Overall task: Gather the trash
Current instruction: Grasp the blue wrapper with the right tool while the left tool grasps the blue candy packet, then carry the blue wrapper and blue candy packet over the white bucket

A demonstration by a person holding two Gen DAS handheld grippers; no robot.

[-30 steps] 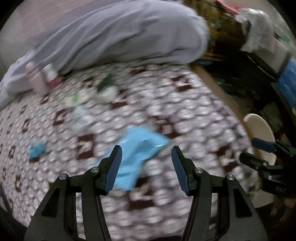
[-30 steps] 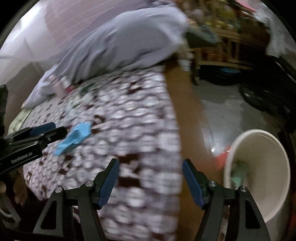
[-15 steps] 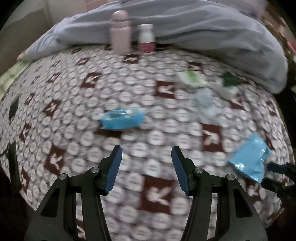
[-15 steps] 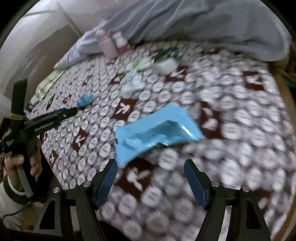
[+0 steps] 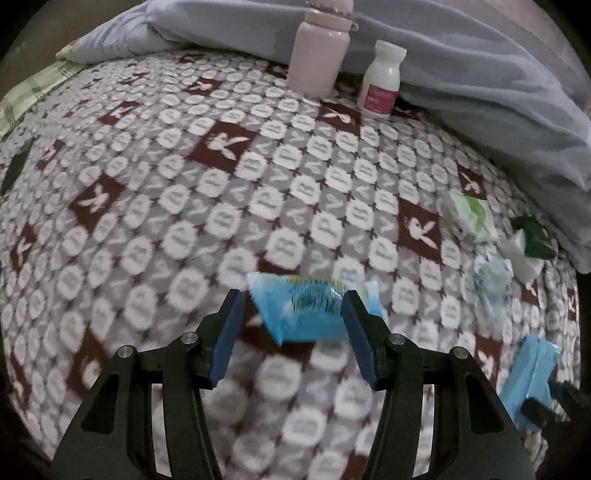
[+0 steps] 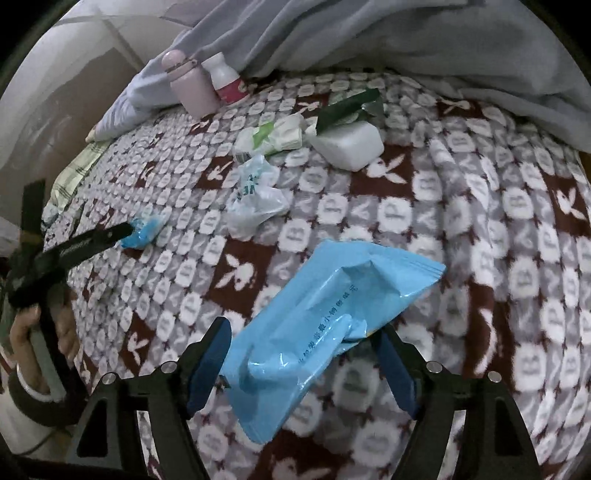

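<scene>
Both grippers have swung off the bed's edge and the pale bin, and each now hangs over a piece of blue trash on the patterned blanket (image 5: 221, 177). The left gripper (image 5: 293, 325) stands with its jaws apart, and the small blue wrapper (image 5: 310, 310) lies between the blue pads; neither pad presses on it. The right gripper (image 6: 304, 363) has just been opening its jaws, and the large light-blue packet (image 6: 325, 328) lies flat between them, its lower end near the left pad, without a visible grip.

Beyond the packet in the right wrist view sit a crumpled clear plastic bag (image 6: 255, 199), a white and green tissue pack (image 6: 273, 138), a white plastic bottle (image 6: 349, 146) on its side and a dark green wrapper (image 6: 351, 109) touching it. Farther back, a pink flask (image 6: 190, 86) and a small white bottle with a pink label (image 6: 227, 83) stand upright just beside each other against the grey duvet (image 6: 388, 33). At the left edge, a hand (image 6: 35, 336) holds the left gripper's handle.
</scene>
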